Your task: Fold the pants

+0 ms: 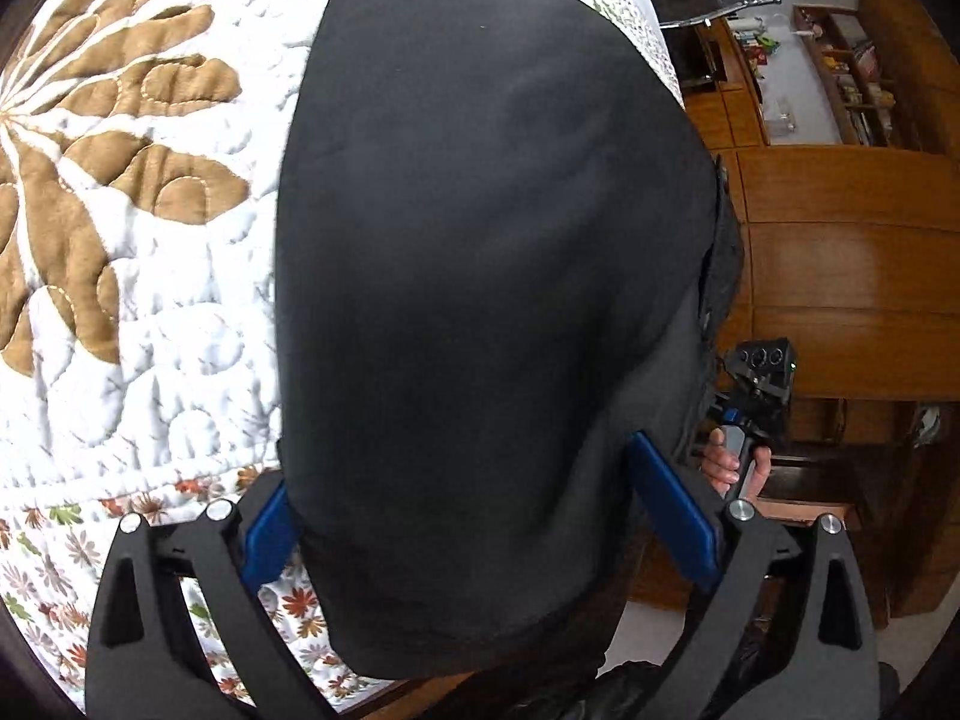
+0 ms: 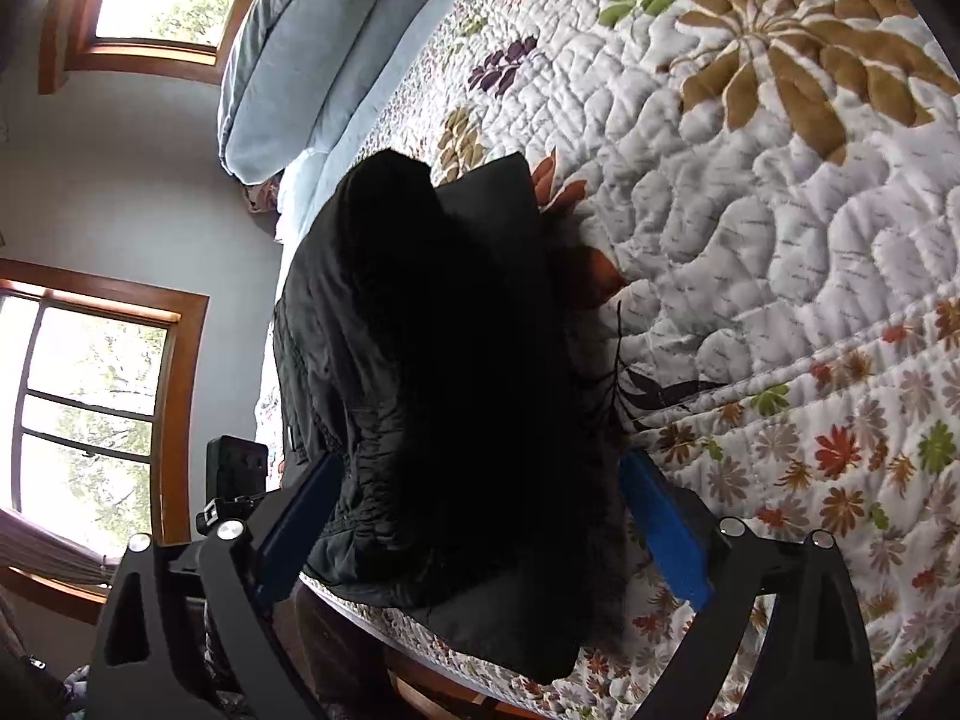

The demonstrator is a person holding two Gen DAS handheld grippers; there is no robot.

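The black pants (image 1: 480, 300) lie on the bed, on a white quilt (image 1: 150, 330) with brown and coloured flowers, close to the near edge of the mattress. In the left wrist view they show as a broad, smooth dark panel running away from the camera; in the right wrist view the cloth (image 2: 444, 360) is bunched and gathered, with a ribbed, elastic-looking band along one side and a loose thread at the edge.

The left gripper (image 1: 480, 516) has its blue fingers (image 1: 672, 516) spread wide, one on each side of the cloth; whether the pads press on it cannot be told from this view. The right gripper (image 2: 480, 522) also stands wide, its blue fingers (image 2: 666, 534) on either side of the bunched end with a gap showing, so it looks released rather than grasping. In the left wrist view, the person's hand (image 1: 729, 462) shows on the handle of the other gripper beyond the cloth.

The pants look light, soft and limp, so they will likely sag and crease wherever they are not supported, and the smooth weave may slip between the pads. The gathered band is probably the firmest place to take hold; a pinch through several layers at a corner or hem should carry the fold better than a grip on the loose middle.
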